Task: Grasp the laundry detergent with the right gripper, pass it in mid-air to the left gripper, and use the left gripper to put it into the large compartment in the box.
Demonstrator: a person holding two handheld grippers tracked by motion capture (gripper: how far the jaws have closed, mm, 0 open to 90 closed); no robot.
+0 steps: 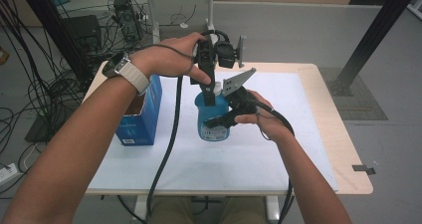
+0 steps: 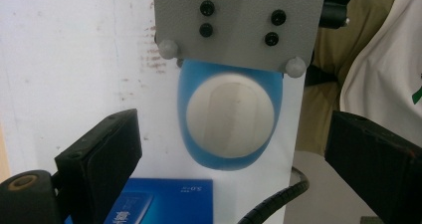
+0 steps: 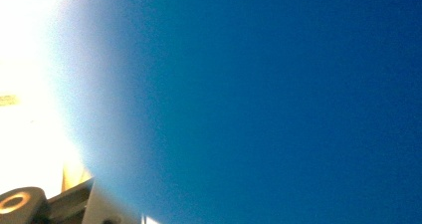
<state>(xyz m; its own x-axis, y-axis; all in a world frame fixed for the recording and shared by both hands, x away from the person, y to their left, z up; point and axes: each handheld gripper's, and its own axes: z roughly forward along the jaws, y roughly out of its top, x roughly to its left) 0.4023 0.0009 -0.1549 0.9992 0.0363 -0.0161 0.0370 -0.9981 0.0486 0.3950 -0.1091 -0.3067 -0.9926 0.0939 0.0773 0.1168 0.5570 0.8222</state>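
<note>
Blue bottle (image 1: 213,118) stands upright mid-table, white cap (image 2: 230,119) pointing straight up. Right gripper (image 1: 225,118) clamps its body from the side; left gripper (image 2: 234,159) hangs above, jaws spread wide.

Even, soft room light falls on the white-covered wooden surface (image 1: 278,159) in the high view, leaving only faint shadows, and the frame is slightly soft. In the left gripper view the white sheet glares brightly while the near black jaws blur. The right gripper view is a defocused smear of the blue plastic bottle (image 3: 278,99), blown out to white at its left edge.
</note>
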